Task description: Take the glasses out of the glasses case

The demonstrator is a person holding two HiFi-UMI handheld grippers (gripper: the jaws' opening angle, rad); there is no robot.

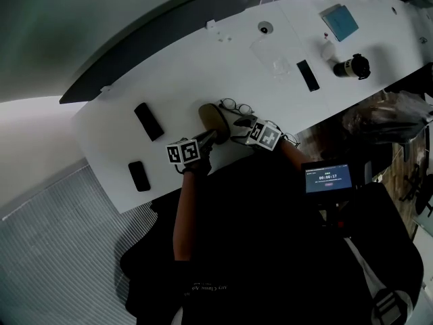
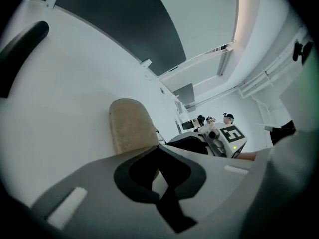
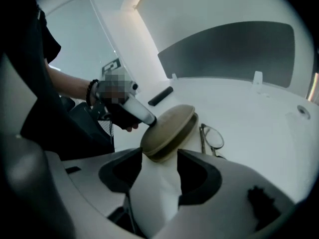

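The tan glasses case (image 1: 212, 116) lies on the white table (image 1: 176, 87), its lid almost down. The glasses (image 1: 235, 105) rest on the table just beyond it, outside the case. My left gripper (image 1: 215, 135) is shut on the near edge of the case (image 2: 130, 125), its tips meeting at the lid's rim (image 2: 158, 147). In the right gripper view the case (image 3: 169, 128) sits just ahead of my right gripper (image 3: 159, 156), which stands open with only the case's near end and bare table between its jaws. The glasses (image 3: 212, 137) lie to the case's right.
Two black phones (image 1: 149, 120) (image 1: 139, 175) lie left of the case. Farther right are a clear plastic box (image 1: 274, 56), a black bar (image 1: 308, 75), a blue pad (image 1: 339, 22) and a black cylinder (image 1: 352, 66). A dark partition (image 1: 155, 46) lines the table's far edge.
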